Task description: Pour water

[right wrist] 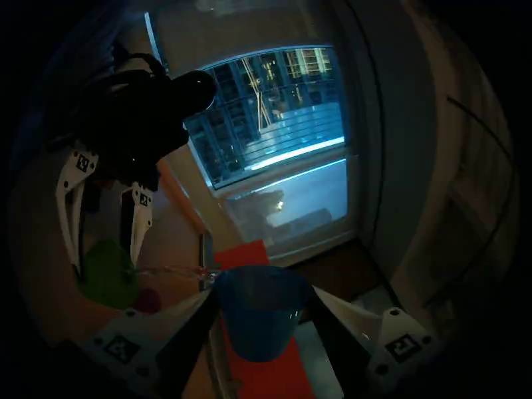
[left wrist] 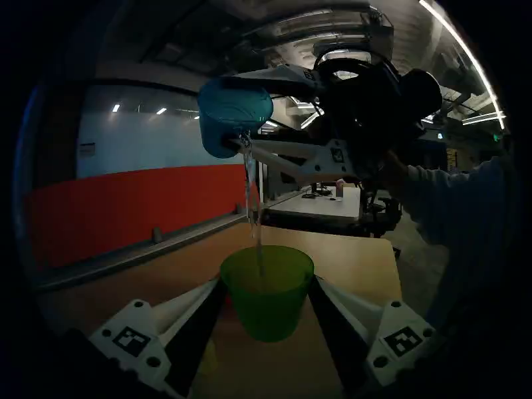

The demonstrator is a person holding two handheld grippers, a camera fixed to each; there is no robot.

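Tips blue plastic cup (left wrist: 233, 118), clamped in right gripper (right wrist: 261, 302) upper centre, sending water (left wrist: 251, 199) (well aimed) into green plastic cup (left wrist: 267, 306) gripped below by left gripper (left wrist: 267, 282).

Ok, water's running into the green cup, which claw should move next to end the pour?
Right. The right claw grips the tilted blue cup that the stream leaves, so levelling it would likely stop the flow. The left claw only holds the green cup underneath and is best kept steady.
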